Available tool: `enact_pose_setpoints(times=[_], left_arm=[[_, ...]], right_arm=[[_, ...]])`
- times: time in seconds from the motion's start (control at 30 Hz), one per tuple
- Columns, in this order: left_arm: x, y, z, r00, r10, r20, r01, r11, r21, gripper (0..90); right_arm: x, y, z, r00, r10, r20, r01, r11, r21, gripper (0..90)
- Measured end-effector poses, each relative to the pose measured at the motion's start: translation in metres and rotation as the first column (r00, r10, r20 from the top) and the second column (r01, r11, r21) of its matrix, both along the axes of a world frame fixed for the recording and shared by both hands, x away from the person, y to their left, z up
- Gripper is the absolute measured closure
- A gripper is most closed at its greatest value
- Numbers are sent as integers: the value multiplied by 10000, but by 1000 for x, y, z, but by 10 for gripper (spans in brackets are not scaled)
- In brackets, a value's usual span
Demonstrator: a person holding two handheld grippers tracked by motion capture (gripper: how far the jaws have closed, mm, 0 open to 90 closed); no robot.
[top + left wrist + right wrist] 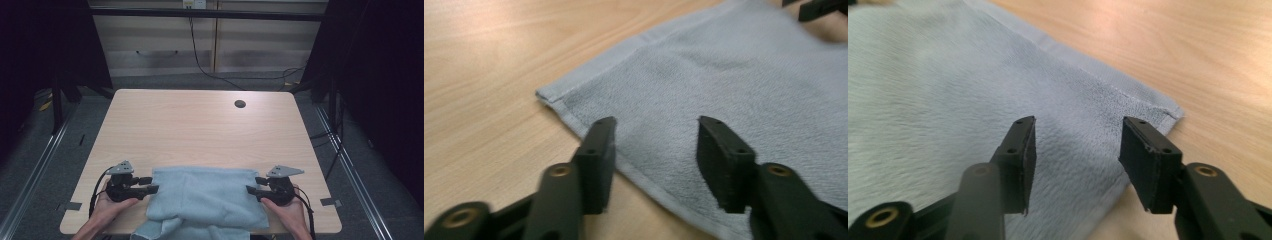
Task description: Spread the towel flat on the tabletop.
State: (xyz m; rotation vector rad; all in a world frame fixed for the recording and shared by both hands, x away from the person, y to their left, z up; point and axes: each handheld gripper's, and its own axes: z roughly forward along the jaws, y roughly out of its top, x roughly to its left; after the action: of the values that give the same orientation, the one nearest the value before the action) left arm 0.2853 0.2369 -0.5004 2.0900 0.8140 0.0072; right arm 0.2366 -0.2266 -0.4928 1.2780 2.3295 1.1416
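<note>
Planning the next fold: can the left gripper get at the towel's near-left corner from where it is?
Probably yes: the left gripper stands open at the towel's left edge, and nothing lies between it and that corner.

One pale blue towel point(205, 200) on one wooden table point(200, 130). Two handheld grippers: left gripper point(151, 184), right gripper point(253, 184). One round cable hole point(240, 104) in the tabletop.
</note>
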Motion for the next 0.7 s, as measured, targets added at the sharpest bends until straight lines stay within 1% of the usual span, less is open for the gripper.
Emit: enact_pose_setpoints(times=[0.03, 0.07, 0.13, 0.17, 0.2, 0.23, 0.27, 0.3, 0.33, 0.37, 0.4, 0.43, 0.47, 0.5, 0.57, 0.6, 0.63, 0.7], left_arm=[[-2, -3, 0, 9999, -79, 138, 77, 9999, 119, 457], [-4, -4, 0, 9996, -237, 165, 236, 9997, 78, 437], [-6, -7, -3, 9994, -253, 230, 246, 9993, 296, 410], [-8, -8, -4, 9987, -278, 421, 268, 9993, 264, 405], [-10, -9, -4, 9982, -286, 526, 267, 9989, 376, 406], [-12, -10, -3, 9968, -416, 682, 378, 9977, 557, 440], [-15, -12, -3, 9952, -597, 772, 547, 9964, 644, 528], [-19, -13, -3, 9944, -735, 759, 688, 9956, 635, 599], [-21, -15, -3, 9937, -878, 702, 834, 9945, 628, 701], [-23, -16, -2, 9932, -958, 659, 913, 9935, 682, 746], [-23, -17, -1, 9939, -933, 590, 898, 9941, 605, 774], [-22, -15, 0, 9949, -846, 549, 815, 9951, 555, 797], [-21, -13, 2, 9963, -733, 454, 720, 9970, 299, 820], [-20, -10, 4, 9971, -624, 430, 622, 9981, 50, 831], [-18, -4, 10, 9981, -397, 468, 423, 9975, -559, 842], [-18, -2, 15, 9981, -284, 555, 322, 9971, -685, 845], [-18, -1, 20, 9970, -218, 739, 274, 9968, -750, 846], [-17, 0, 30, 9959, -135, 900, 234, 9936, -1108, 848]], right_arm=[[2, 2, -3, 10000, 48, -81, -48, 10000, -11, 445], [3, 5, -5, 9999, 53, -154, -53, 10000, -13, 440], [3, 8, -9, 9999, 93, -119, -96, 9996, -267, 432], [2, 8, -9, 9999, 81, -99, -84, 9995, -294, 437], [1, 8, -9, 9998, 41, -180, -46, 9995, -312, 461], [0, 9, -9, 9998, 94, -159, -99, 9994, -325, 513], [-2, 10, -9, 9996, 261, -115, -265, 9991, -318, 608], [-4, 11, -9, 9992, 380, -147, -383, 9991, -196, 672], [-7, 12, -9, 9990, 428, -159, -430, 9990, -107, 724], [-8, 12, -8, 9990, 410, -192, -411, 9991, -54, 758], [-10, 12, -6, 9991, 389, -192, -389, 9992, -16, 789], [-11, 11, -5, 9992, 387, -95, -386, 9992, 75, 801], [-12, 9, -3, 9994, 346, -18, -345, 9992, 210, 803], [-13, 8, 0, 9997, 258, 39, -259, 9987, 443, 805], [-14, 4, 9, 9993, 166, 329, -194, 9961, 864, 808], [-14, 3, 14, 9987, 122, 488, -173, 9942, 1065, 808], [-14, 3, 20, 9978, 96, 653, -177, 9920, 1248, 808], [-13, 4, 33, 9949, 131, 1001, -285, 9877, 1535, 798]])
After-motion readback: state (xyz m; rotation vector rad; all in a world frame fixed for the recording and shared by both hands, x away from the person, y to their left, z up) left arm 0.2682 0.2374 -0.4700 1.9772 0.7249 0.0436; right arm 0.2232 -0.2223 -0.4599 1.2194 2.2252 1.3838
